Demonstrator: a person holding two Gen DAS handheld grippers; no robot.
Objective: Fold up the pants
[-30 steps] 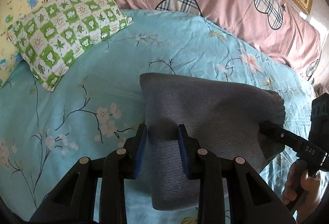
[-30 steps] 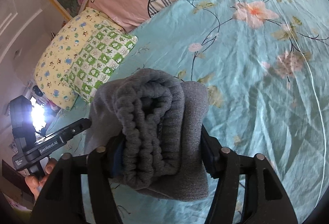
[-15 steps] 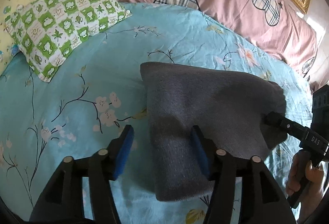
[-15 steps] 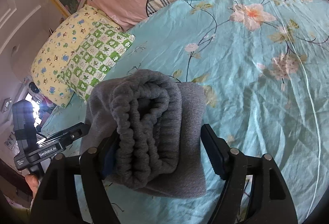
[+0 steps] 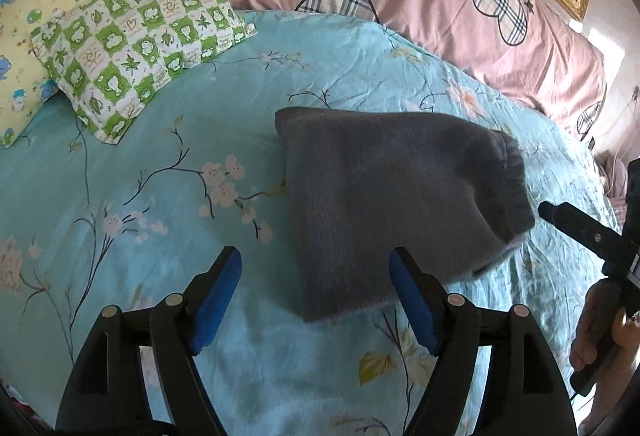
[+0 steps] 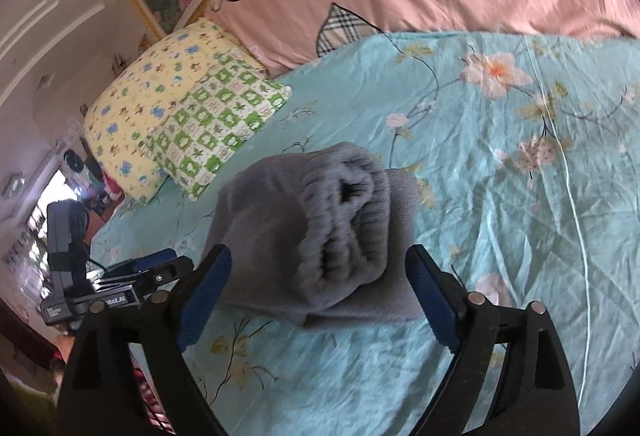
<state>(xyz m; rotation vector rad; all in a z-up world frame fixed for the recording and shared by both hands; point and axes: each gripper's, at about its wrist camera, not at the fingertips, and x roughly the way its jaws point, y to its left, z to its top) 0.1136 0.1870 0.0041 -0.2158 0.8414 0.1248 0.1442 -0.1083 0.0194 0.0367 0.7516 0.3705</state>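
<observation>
The grey pants [image 5: 392, 212] lie folded into a compact bundle on the turquoise floral bedsheet [image 5: 120, 164], the ribbed waistband [image 6: 344, 220] rolled on top at the end facing our right tool. We judge them soft, thick and light, not slippery; the bundle would sag or unroll if lifted by one layer, so we would pinch through the full stack at an edge. Our left gripper [image 5: 316, 272] is spread wide and empty, just short of the near edge. Our right gripper [image 6: 316, 284] is likewise released, its blue pads [image 6: 204, 296] flanking the bundle without touching.
</observation>
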